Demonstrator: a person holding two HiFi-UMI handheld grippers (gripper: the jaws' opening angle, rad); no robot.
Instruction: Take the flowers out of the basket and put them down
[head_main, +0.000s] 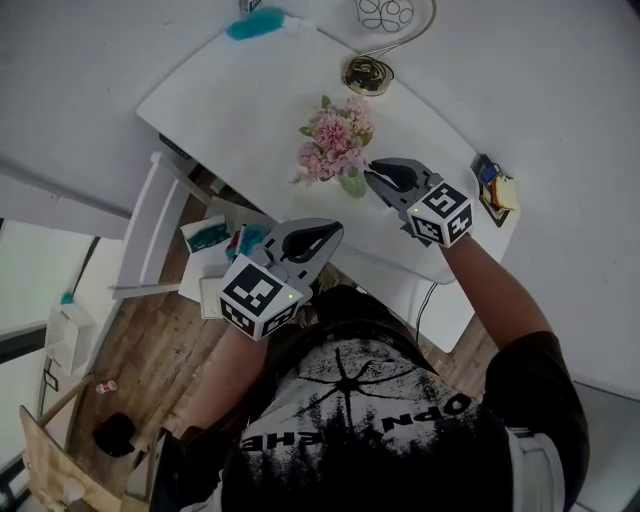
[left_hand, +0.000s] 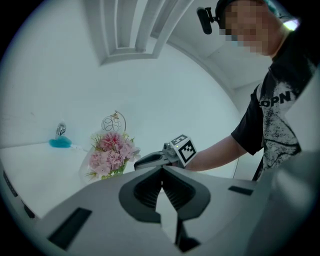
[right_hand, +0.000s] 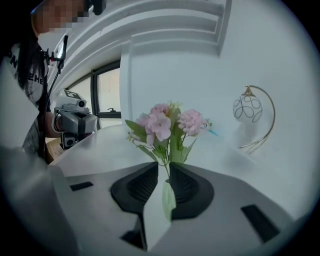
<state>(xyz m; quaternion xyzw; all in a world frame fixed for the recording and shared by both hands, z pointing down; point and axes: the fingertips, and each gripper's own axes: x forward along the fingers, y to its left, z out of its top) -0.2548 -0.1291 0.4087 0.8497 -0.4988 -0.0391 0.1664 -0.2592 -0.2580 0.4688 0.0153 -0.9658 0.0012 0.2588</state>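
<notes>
Right gripper: the jaws stand nearly together and pinch the green stems of the bunch of pink flowers. In the right gripper view a thin stem and a leaf sit in the narrow slot between the ribbed pads.

Flowers: the bunch is upright with its blossoms up and leaves spread below them, over the middle of the white table. From the left gripper view the bunch stands just beside the tip of the right gripper. No view shows whether the stem ends touch the tabletop.

Left gripper: the jaw tips are pressed together with nothing between them. It is at the near edge of the table, apart from the flowers.

Behind the flowers, near the far table edge, is a gold wire stand with a white patterned ball. A teal brush-like thing lies at the far corner.
</notes>
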